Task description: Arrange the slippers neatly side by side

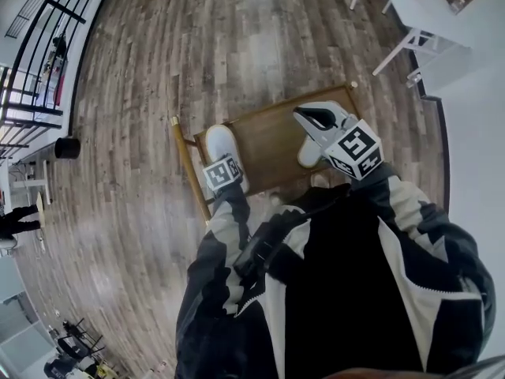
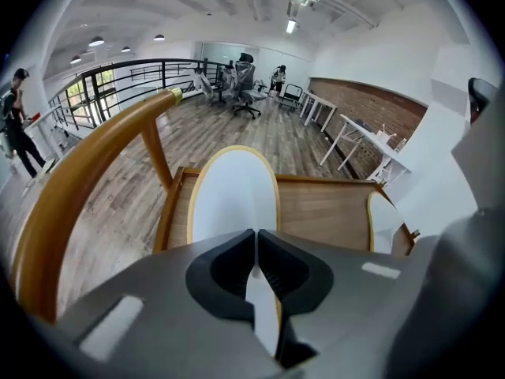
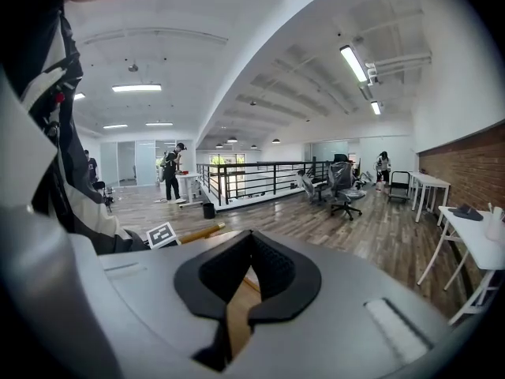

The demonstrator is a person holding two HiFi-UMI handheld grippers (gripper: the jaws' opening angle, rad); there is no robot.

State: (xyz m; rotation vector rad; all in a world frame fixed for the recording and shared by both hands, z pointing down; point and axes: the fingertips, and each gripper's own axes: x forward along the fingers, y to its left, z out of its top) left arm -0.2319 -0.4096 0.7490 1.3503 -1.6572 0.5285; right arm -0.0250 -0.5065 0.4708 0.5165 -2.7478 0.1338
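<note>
Two white slippers are counted on one wooden chair, well apart. The left slipper is at the seat's left side and is clamped at its near edge by the left gripper, jaws almost together. The right slipper is lying at the seat's right edge, just below the right gripper, whose jaws are closed on nothing.

Smooth matt slipper; varnished wood chair seat; grainy wood-plank floor.
</note>
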